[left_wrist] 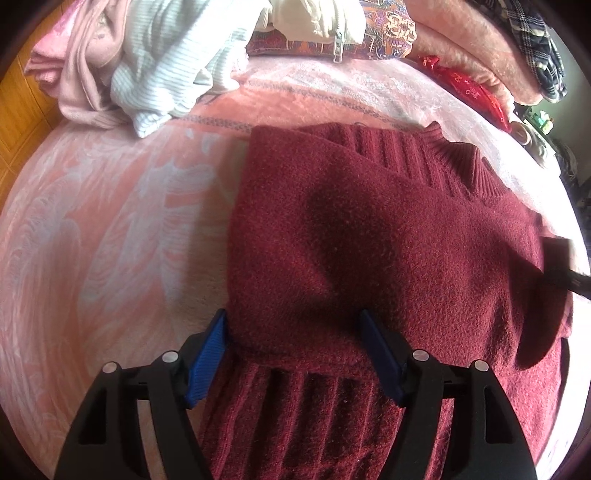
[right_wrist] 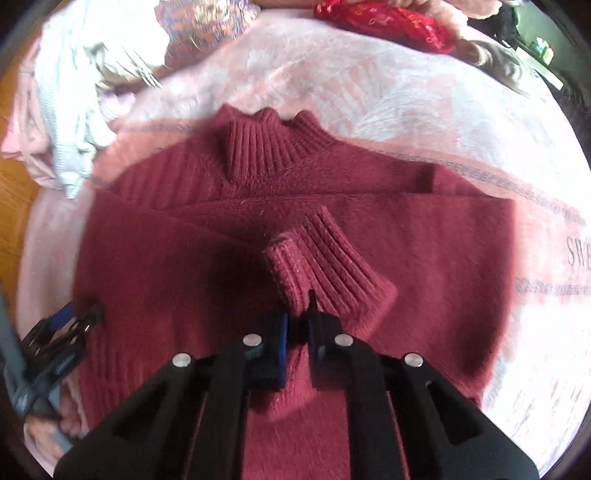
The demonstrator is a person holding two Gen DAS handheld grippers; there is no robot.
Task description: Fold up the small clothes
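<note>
A dark red knit sweater (left_wrist: 388, 236) lies on a pink blanket, its left sleeve folded across the body. My left gripper (left_wrist: 293, 325) is open just above the sweater's lower left edge, holding nothing. In the right wrist view the sweater (right_wrist: 184, 266) shows its ribbed collar (right_wrist: 273, 144) at the far side. My right gripper (right_wrist: 298, 317) is shut on the right sleeve just behind its ribbed cuff (right_wrist: 325, 266), holding it over the sweater's body. The left gripper (right_wrist: 70, 325) shows at the sweater's left edge there.
The pink patterned blanket (left_wrist: 110, 221) covers the bed. A heap of pale clothes (left_wrist: 147, 62) lies at the far left, a patterned pillow (left_wrist: 384, 29) and a red pouch (left_wrist: 476, 92) at the back. A wooden floor (left_wrist: 18, 103) lies beyond the left edge.
</note>
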